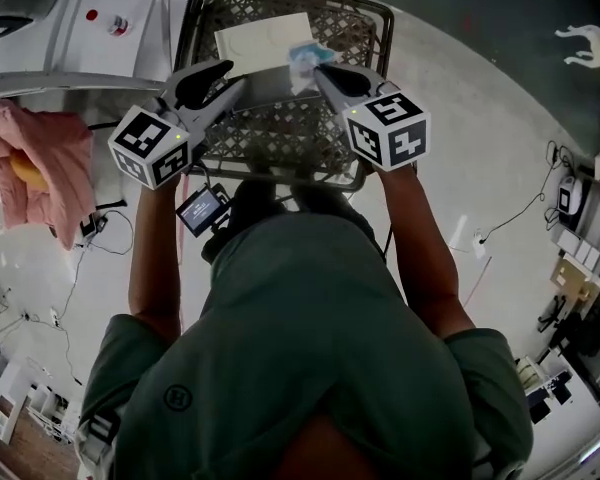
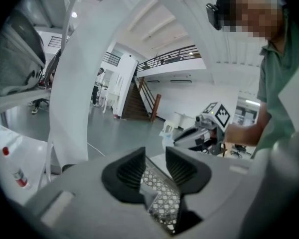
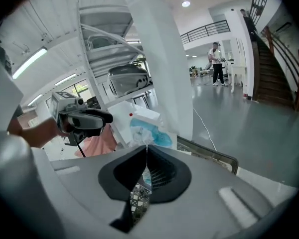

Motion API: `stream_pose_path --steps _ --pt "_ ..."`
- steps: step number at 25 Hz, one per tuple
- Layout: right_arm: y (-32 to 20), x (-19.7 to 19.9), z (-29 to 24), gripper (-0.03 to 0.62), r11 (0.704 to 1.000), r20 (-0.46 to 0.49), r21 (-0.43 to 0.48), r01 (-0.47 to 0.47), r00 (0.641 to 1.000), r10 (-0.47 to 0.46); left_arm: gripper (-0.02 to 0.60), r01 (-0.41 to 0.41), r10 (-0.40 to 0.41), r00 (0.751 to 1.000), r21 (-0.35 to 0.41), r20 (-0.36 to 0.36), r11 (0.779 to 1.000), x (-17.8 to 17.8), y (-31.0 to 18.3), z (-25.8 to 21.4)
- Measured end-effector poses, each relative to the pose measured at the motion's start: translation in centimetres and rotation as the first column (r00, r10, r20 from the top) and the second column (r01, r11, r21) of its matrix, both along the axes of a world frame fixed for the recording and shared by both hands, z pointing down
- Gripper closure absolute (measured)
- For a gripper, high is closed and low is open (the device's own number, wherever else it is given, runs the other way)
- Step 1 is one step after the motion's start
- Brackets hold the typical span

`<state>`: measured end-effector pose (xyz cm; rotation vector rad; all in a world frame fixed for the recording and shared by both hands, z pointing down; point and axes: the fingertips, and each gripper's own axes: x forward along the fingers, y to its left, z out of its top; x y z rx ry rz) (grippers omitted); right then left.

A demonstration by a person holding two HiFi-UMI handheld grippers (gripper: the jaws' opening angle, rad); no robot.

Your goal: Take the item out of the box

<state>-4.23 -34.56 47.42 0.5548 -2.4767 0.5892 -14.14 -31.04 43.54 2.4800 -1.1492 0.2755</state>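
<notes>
Packet (image 1: 305,60) of thin clear film with something blue inside hangs over the far part of the mesh basket (image 1: 380,18). Its near edge is pinched by the right gripper (image 1: 320,73). In the right gripper view the two jaws are pressed together on the thin film, and the blue part shows just beyond their tips. Just left of the packet a flat white sheet (image 1: 252,40) lies in the far part of the basket; if the packet touches it, I cannot tell.

The left gripper (image 1: 235,78) is to the left of the packet, near it but apart from it, over the left side of the basket. Its jaws stand spread with nothing between them; in the left gripper view only the mesh of the basket shows through the gap.

Both grippers point toward the far side, and the person's bare forearms reach to them from the near side. A small screen (image 1: 202,210) sits under the near rim of the basket. Well to the left a pink cloth (image 1: 45,158) lies bunched, with something orange (image 1: 25,173) in its folds. Thin cables (image 1: 520,208) run over the pale floor at the right.
</notes>
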Motion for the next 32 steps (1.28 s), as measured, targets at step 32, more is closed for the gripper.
stream_pose_path --steps 32 --pt "5.7 5.4 -20.5 0.585 0.936 0.273 0.344 -0.069 0.962 -0.029 0.482 0.008 -0.016 1.000 0.292 0.025 0.956 2.8 6.5 -15.8"
